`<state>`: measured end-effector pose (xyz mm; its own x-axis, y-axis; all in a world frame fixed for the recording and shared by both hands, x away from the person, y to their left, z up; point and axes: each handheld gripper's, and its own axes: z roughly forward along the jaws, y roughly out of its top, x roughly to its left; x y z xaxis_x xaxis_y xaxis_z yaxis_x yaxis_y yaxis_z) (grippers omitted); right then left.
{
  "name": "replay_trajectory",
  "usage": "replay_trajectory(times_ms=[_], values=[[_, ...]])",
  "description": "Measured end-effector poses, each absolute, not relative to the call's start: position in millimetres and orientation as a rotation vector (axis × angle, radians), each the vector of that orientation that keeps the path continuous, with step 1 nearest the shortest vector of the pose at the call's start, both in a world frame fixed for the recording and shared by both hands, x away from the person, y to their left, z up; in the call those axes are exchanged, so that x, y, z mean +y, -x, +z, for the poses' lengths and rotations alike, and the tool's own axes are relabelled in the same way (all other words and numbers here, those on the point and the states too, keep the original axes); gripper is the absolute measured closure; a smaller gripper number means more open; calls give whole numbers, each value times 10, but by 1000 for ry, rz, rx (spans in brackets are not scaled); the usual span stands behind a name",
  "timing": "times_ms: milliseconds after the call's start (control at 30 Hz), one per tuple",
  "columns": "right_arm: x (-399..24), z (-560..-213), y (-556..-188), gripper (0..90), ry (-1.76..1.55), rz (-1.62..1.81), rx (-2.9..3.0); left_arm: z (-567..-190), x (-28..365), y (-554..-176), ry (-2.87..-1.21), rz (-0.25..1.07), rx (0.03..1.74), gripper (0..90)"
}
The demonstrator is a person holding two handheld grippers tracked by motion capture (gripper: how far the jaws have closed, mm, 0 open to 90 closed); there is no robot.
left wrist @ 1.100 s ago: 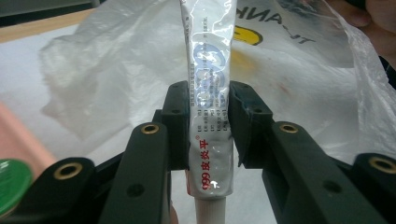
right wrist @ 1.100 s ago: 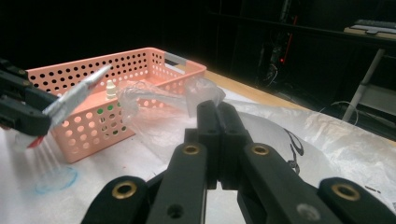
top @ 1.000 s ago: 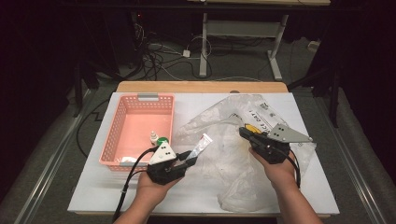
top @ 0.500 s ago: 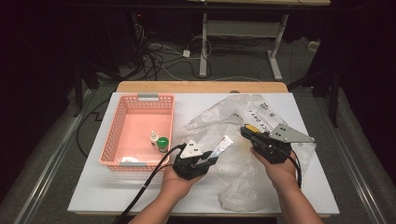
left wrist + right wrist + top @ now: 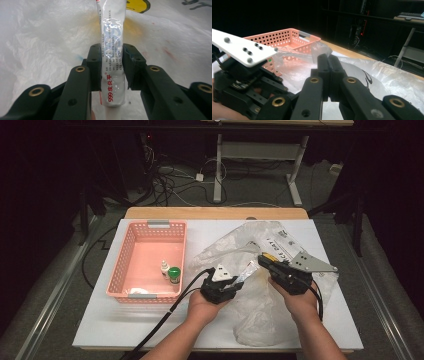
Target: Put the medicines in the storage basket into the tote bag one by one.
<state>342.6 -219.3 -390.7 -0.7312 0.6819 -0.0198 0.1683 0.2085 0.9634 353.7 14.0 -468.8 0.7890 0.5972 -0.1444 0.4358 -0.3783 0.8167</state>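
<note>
Left gripper (image 5: pixel 112 53) clamps a white tube (image 5: pixel 111 45) — right gripper (image 5: pixel 329 60) pinches the plastic bag (image 5: pixel 372 72), jaws fully together.

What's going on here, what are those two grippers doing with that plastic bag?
A person works two handheld grippers at a white table. The left gripper is clamped on a white ointment tube, pointing it at the clear plastic bag. The right gripper is shut, pinching the bag's edge. Beside them, a pink basket holds a small white bottle and a green-capped one.
</note>
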Motion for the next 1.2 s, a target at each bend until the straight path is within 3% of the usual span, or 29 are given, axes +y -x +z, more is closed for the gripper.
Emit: replay_trajectory(times_ms=[467,833,967,1200], values=[[-2229,-3909,-3444,900,-803,1549,2033,-4831,-255,-3823,-2034,233,820,680],[-2245,-3906,-3451,900,-805,1556,2029,-4846,-351,-3887,-2027,240,827,695],[-2249,-3905,-3449,900,-806,1556,2030,-4828,-351,-3860,-2021,228,800,588],[-2248,-3909,-3445,900,-808,1551,2036,-4760,-282,-3712,-2023,188,748,478]])
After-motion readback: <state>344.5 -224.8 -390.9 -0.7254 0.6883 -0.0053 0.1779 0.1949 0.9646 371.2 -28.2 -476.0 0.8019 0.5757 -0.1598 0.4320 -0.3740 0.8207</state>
